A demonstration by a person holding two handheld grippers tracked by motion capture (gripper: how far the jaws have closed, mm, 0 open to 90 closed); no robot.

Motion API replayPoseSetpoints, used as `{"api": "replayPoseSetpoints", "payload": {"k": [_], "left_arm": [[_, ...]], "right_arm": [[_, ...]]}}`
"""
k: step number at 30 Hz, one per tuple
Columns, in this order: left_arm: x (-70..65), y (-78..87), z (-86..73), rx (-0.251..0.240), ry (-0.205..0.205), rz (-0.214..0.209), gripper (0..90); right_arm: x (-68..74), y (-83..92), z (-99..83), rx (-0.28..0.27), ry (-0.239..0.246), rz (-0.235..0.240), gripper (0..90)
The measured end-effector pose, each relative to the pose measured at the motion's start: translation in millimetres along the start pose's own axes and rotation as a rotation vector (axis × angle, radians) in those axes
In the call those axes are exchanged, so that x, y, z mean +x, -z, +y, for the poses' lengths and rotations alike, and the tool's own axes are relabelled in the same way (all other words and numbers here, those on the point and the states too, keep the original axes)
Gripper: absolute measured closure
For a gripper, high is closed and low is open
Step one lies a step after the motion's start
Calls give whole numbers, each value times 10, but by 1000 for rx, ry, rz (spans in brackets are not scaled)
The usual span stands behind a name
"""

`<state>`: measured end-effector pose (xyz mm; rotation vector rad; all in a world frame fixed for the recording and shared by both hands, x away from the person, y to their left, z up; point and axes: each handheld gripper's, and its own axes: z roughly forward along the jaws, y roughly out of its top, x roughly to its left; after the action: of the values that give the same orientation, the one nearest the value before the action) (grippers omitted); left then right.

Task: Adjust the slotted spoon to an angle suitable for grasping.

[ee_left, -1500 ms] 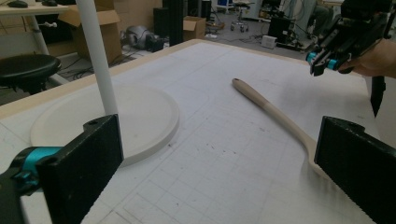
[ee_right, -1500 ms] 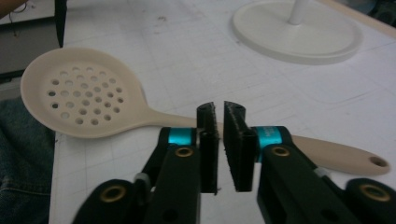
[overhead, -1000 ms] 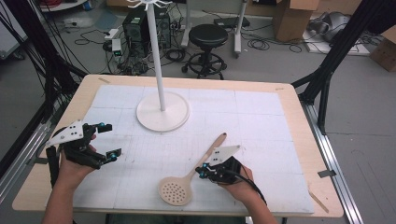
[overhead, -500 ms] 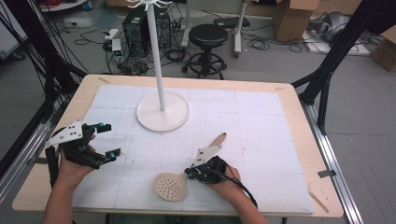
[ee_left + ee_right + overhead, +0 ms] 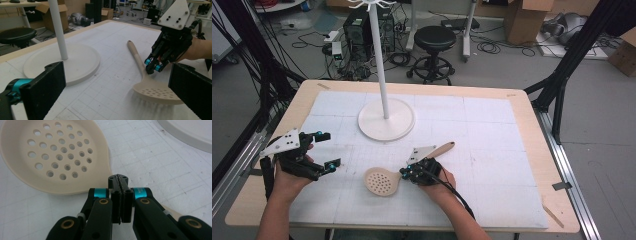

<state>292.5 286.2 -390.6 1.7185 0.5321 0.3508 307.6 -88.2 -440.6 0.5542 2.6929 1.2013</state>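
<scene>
- High view: the slotted spoon [image 5: 399, 174] lies on the white gridded mat [image 5: 492, 150], its perforated bowl toward the person and its handle pointing up and to the right, in front of the round base of the white stand [image 5: 386, 119]. The right gripper [image 5: 409, 173] sits over the spoon's neck. The left gripper [image 5: 326, 150] is well apart at the mat's left edge, jaws spread.
- Left gripper view: its two black jaws stand wide with nothing between them; beyond, the right gripper [image 5: 153, 67] comes down onto the spoon's [image 5: 150, 85] handle just above the bowl.
- Right gripper view: the jaws are pressed together, pads meeting, with no part of the spoon [image 5: 57, 155] between them; the bowl lies just beyond the tips.
</scene>
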Motion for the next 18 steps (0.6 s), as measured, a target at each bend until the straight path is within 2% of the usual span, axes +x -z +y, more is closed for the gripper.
{"api": "replayPoseSetpoints", "payload": {"k": [3,5,6,8,12,15,18], "left_arm": [[7,9,-2,4,0,2,17],[10,9,-3,6,0,3,17],[12,8,-5,6,0,3,17],[10,1,-12,10,1,0,18],[9,9,-12,9,1,2,18],[14,12,-13,7,3,3,17],[10,7,-14,10,4,4,18]], "right_arm": [[6,38,0,6,27,-15,898],[-4,80,0,-15,32,-16,898],[-65,197,-6,-48,21,-42,898],[-175,323,-33,-79,-22,-67,898],[-436,558,-92,-115,-79,-151,898],[-594,641,-125,-124,-116,-200,897],[-670,628,-144,-114,-136,-216,898]]}}
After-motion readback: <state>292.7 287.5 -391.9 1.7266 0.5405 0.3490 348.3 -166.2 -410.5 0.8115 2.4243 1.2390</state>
